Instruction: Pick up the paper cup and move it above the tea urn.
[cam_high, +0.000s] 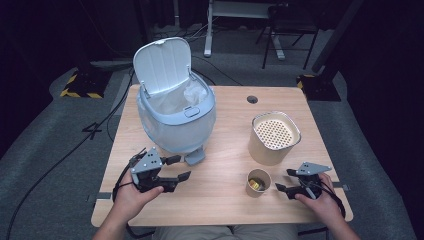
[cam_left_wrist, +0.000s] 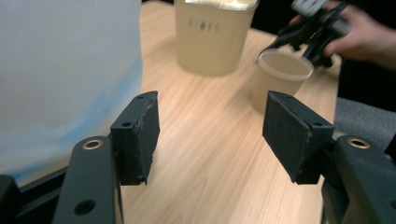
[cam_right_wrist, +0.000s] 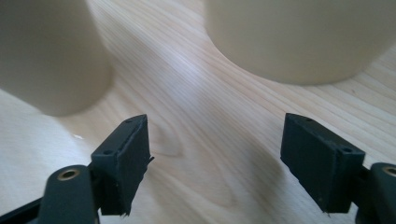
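High view: left tongs (cam_high: 181, 168) held low over the bench (cam_high: 225, 200), just in front of the pale blue bin (cam_high: 177, 120) whose lid (cam_high: 162, 65) stands open; jaws apart, nothing between them. Right tongs (cam_high: 284, 180) at the near right, just beside the small paper cup (cam_high: 258, 182), which holds something gold; jaws apart, empty. Tall beige container (cam_high: 274, 137) with perforated top stands behind the cup.

Left gripper view: left tongs (cam_left_wrist: 210, 133) wide apart over bare wood, bin wall (cam_left_wrist: 65, 70) at left. Cup (cam_left_wrist: 282, 77) ahead, right tongs (cam_left_wrist: 299, 39) close behind it.

Right gripper view: right tongs (cam_right_wrist: 215, 149) parted, gripping nothing; cup (cam_right_wrist: 51, 56) ahead left, container (cam_right_wrist: 303, 37) ahead right.
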